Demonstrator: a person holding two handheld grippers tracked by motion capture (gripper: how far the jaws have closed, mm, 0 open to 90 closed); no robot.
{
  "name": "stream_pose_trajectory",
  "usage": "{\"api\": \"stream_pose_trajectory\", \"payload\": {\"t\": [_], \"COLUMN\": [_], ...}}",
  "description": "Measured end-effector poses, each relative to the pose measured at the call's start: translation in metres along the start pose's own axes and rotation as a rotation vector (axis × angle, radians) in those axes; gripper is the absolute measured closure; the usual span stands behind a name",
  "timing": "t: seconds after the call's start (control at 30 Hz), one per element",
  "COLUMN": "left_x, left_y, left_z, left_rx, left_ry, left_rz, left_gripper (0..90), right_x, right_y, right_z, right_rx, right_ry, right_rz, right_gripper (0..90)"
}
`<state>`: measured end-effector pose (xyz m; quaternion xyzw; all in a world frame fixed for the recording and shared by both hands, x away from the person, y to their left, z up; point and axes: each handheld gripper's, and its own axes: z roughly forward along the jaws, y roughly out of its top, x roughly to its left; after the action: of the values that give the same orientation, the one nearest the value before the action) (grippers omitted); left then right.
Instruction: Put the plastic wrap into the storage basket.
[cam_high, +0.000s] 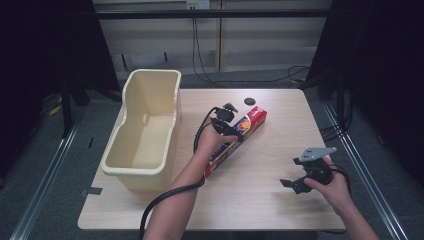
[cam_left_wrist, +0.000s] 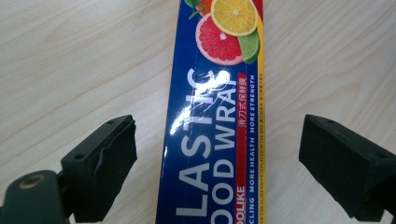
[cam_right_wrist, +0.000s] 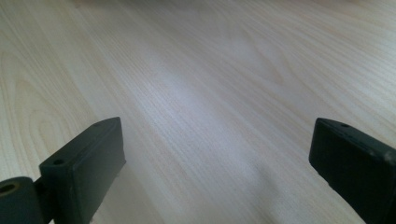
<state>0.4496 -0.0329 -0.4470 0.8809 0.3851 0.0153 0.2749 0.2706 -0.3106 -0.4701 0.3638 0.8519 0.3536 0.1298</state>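
Reaching for a box of plastic wrap

Straddling the long blue cardboard box of plastic food wrap (cam_left_wrist: 212, 121), printed with citrus slices, the left tongs (cam_left_wrist: 217, 158) stand wide open; neither pad touches the box sides, and bare wood shows in both gaps. The box lies flat near the middle of the pale wooden surface (cam_high: 280, 150). Its long axis runs diagonally, from close by the person toward the far right, straight ahead between the jaws in the left gripper view. The left hand (cam_high: 212, 140) hovers directly over it, so it seems set to take hold across the narrow width. The right tongs (cam_high: 295, 182), also open and empty, wait well apart, near the right edge. An empty cream plastic tub (cam_high: 145, 130) sits just left of the box.
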Motion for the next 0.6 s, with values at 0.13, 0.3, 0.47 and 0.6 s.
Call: {"api": "stream_pose_trajectory", "payload": {"t": [0.13, 0.3, 0.47, 0.6], "left_x": [0.0, -0.001, -0.002, -0.002], "left_y": [0.002, 0.003, 0.004, 0.004], "left_z": [0.005, 0.013, 0.018, 0.022], "left_rx": [0.01, 0.015, 0.039, 0.06], "left_ry": [-0.001, 0.0, 0.007, 0.014], "left_rz": [0.004, 0.002, 0.007, 0.015], "left_gripper": [12.3, 14.3, 16.9, 19.2], "right_x": [0.0, 0.0, 0.0, 0.0], "right_y": [0.0, 0.0, 0.001, 0.0], "right_z": [0.0, 0.0, 0.0, 0.0], "right_rx": [0.0, -0.002, -0.006, -0.004], "right_ry": [0.005, 0.006, 0.01, 0.011], "right_rz": [-0.001, 0.0, -0.002, -0.003], "right_gripper": [3.2, 3.2, 3.2, 3.1]}}
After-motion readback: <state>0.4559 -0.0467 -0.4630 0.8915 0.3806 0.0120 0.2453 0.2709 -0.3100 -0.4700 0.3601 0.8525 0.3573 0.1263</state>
